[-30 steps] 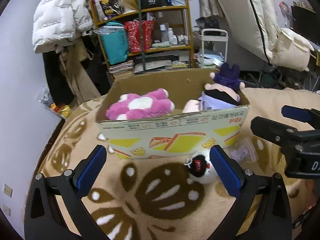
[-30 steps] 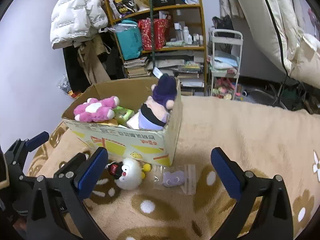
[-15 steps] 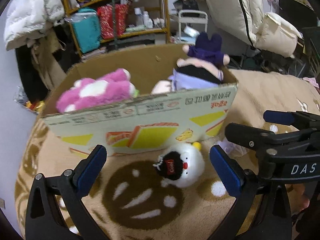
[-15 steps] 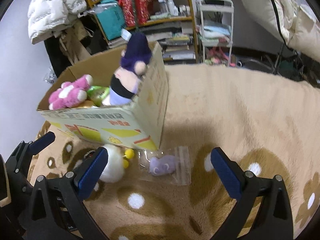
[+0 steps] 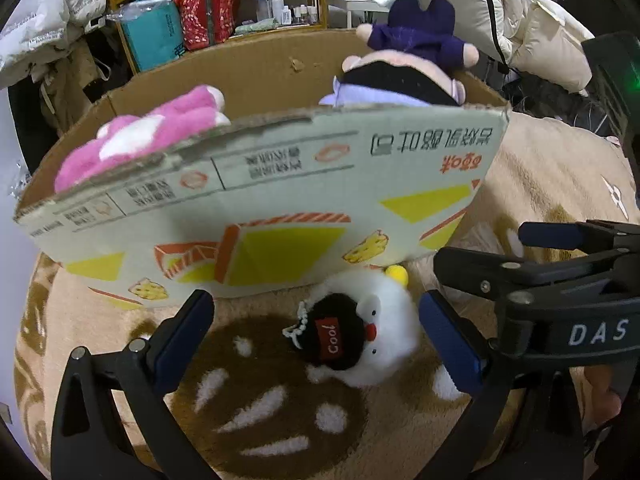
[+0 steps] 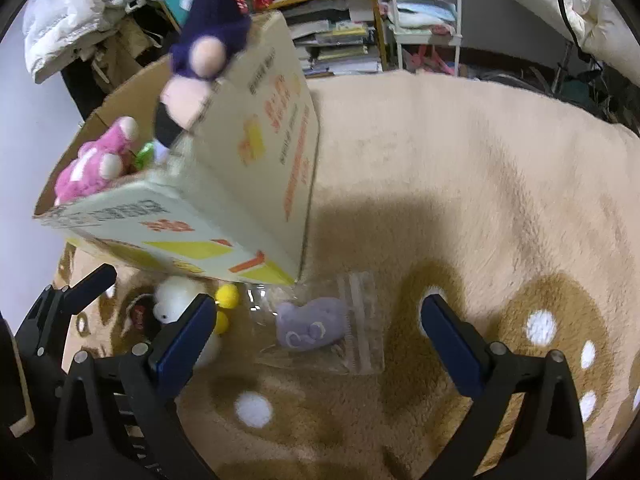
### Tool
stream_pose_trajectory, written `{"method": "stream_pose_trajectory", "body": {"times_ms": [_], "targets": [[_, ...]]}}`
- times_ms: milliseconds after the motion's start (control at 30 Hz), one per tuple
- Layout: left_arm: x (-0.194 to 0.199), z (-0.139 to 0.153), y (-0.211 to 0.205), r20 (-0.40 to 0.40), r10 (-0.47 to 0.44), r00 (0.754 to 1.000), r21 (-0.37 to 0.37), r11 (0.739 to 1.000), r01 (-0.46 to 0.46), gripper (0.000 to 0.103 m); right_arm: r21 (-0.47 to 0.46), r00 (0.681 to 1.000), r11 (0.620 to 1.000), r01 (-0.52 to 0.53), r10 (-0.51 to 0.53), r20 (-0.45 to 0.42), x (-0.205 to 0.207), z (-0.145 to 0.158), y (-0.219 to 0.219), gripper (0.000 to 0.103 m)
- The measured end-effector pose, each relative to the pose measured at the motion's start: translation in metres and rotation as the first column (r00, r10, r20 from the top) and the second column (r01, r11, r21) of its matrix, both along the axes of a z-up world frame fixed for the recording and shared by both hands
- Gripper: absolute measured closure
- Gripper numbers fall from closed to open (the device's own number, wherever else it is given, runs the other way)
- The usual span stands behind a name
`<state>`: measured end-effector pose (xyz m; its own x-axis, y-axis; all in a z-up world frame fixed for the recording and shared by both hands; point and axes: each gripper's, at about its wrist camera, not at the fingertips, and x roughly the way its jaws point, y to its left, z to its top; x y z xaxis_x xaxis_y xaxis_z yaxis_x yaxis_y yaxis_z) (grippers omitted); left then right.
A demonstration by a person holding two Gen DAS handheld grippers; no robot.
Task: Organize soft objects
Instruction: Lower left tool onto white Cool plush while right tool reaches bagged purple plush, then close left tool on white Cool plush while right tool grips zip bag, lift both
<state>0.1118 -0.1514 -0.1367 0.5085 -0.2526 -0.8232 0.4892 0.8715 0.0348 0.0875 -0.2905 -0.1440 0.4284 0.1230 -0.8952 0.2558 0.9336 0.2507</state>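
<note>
A white plush duck (image 5: 360, 332) with a black "Cool" cap lies on the rug against the cardboard box (image 5: 280, 208); my open left gripper (image 5: 316, 332) straddles it, fingers low on each side. It also shows in the right wrist view (image 6: 176, 300). A small purple plush in a clear zip bag (image 6: 312, 322) lies on the rug by the box corner (image 6: 280, 184), between the fingers of my open right gripper (image 6: 316, 340). Inside the box are a pink plush (image 5: 144, 140) and a purple-hatted doll (image 5: 412, 64).
A beige rug with brown patches (image 6: 460, 184) covers the floor. Shelves (image 5: 224, 8) with bags and bottles, a white jacket (image 6: 68, 12) and a white trolley (image 6: 424, 12) stand behind the box. The right gripper's body (image 5: 560, 304) shows at the left view's right edge.
Both grippers have moved forward and down, closer to the box. The duck now lies between the left fingers and the bagged purple plush between the right fingers. Both stay open.
</note>
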Motion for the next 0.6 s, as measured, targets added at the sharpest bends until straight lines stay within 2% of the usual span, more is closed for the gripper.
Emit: {"method": "stream_pose_trajectory", "body": {"times_ms": [233, 300, 333, 400, 600], "targets": [[0.0, -0.01, -0.004, -0.028, -0.02, 0.999, -0.013, 1.0, 0.02, 0.018, 0.0, 0.999, 1.0, -0.016, 0.016, -0.05, 0.009, -0.014, 0.0, 0.0], [-0.001, -0.013, -0.006, -0.028, -0.025, 0.999, -0.02, 0.999, 0.025, 0.031, -0.007, 0.998, 1.0, -0.022, 0.021, -0.056, 0.011, -0.016, 0.0, 0.0], [0.0, -0.014, -0.006, -0.049, -0.034, 0.998, -0.034, 0.999, 0.032, 0.034, -0.01, 0.998, 1.0, -0.024, 0.023, -0.059, 0.012, -0.017, 0.0, 0.0], [0.0, -0.017, -0.006, -0.068, -0.042, 0.997, -0.051, 0.998, 0.039, 0.046, -0.019, 0.997, 0.999, -0.031, 0.029, -0.067, 0.014, -0.019, 0.001, 0.0], [-0.009, -0.018, -0.009, -0.069, -0.066, 0.995, -0.043, 0.997, 0.063, 0.065, -0.065, 0.994, 0.996, -0.058, 0.052, -0.093, 0.022, -0.024, 0.004, 0.0]]}}
